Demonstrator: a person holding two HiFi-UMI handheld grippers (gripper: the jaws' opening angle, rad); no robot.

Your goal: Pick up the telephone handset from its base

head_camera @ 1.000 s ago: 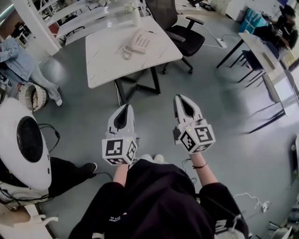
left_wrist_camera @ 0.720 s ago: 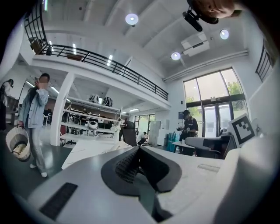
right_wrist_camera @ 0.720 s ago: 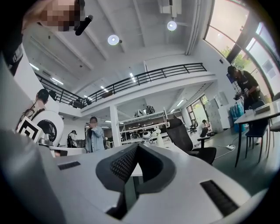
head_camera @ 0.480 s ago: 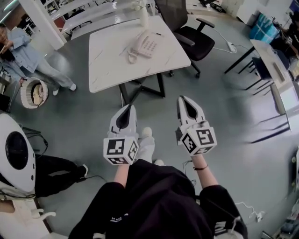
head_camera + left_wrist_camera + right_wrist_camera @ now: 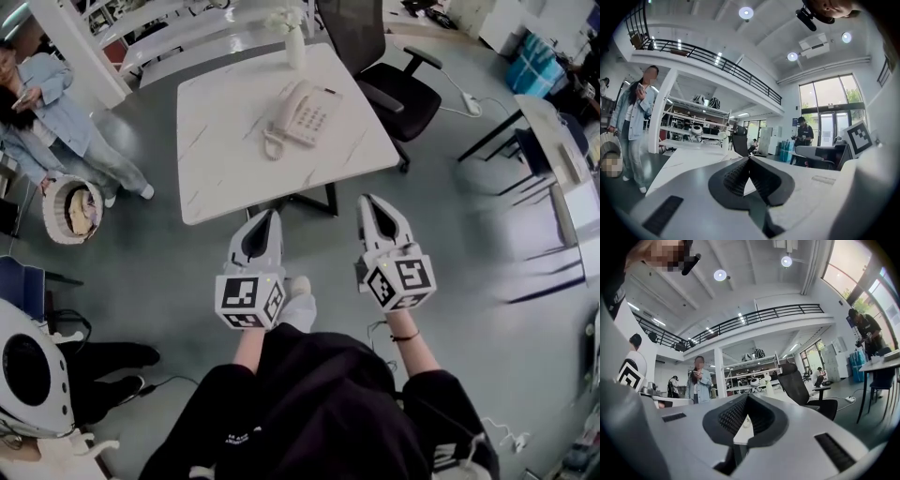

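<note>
while jaws together, handset (image 5: 281,106) on base (image 5: 315,118)

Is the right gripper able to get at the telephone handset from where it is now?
Probably not yet. The right gripper is short of the table, jaws shut; the telephone handset lies on its base farther in. Nothing blocks the way.

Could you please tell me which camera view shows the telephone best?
The head view: the telephone lies whole on the white table, with the handset resting on it. Both gripper views see the table at a low angle past their own jaws; I cannot make the telephone out there.
</note>
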